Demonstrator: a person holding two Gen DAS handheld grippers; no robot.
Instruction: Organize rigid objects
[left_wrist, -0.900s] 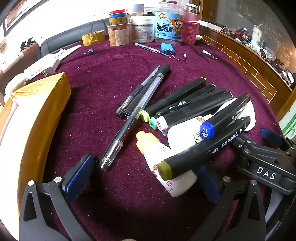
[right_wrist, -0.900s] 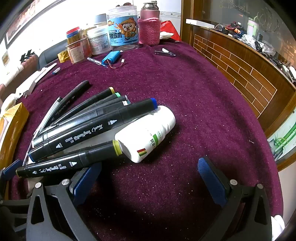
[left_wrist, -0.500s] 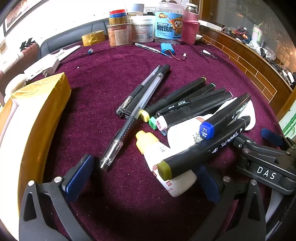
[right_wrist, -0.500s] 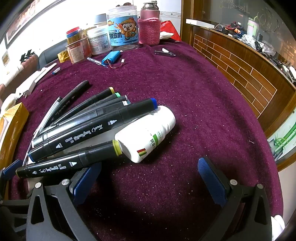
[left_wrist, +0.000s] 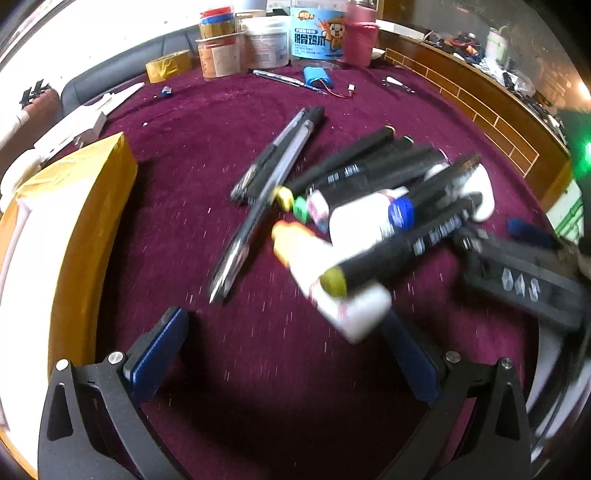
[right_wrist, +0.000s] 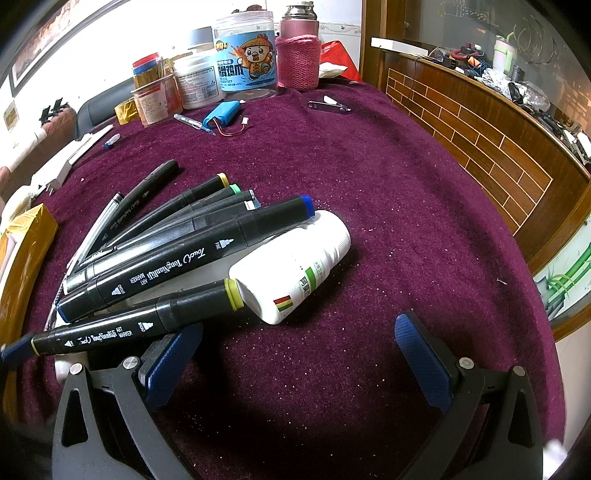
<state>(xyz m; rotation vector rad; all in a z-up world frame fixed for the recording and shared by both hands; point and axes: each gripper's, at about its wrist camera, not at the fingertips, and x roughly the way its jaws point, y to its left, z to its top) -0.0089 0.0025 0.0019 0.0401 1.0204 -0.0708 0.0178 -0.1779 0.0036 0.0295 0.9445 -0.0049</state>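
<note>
left gripper (left_wrist: 284, 354): jaws spread wide, nothing held
right gripper (right_wrist: 299, 365): jaws wide apart too, empty
markers (right_wrist: 173, 258): piled just ahead of both jaws, leaning on the white bottle (right_wrist: 295, 262)
tip: top yellow-capped marker (right_wrist: 140, 321) probably best lifted first, gripped mid-barrel

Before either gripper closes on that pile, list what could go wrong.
1. The markers lie stacked across the white bottle; lifting one will likely shift the others.
2. That bottle lies on its side and could roll.
3. The left wrist view is blurred, so the open left gripper may misjudge the orange-capped bottle.
</note>
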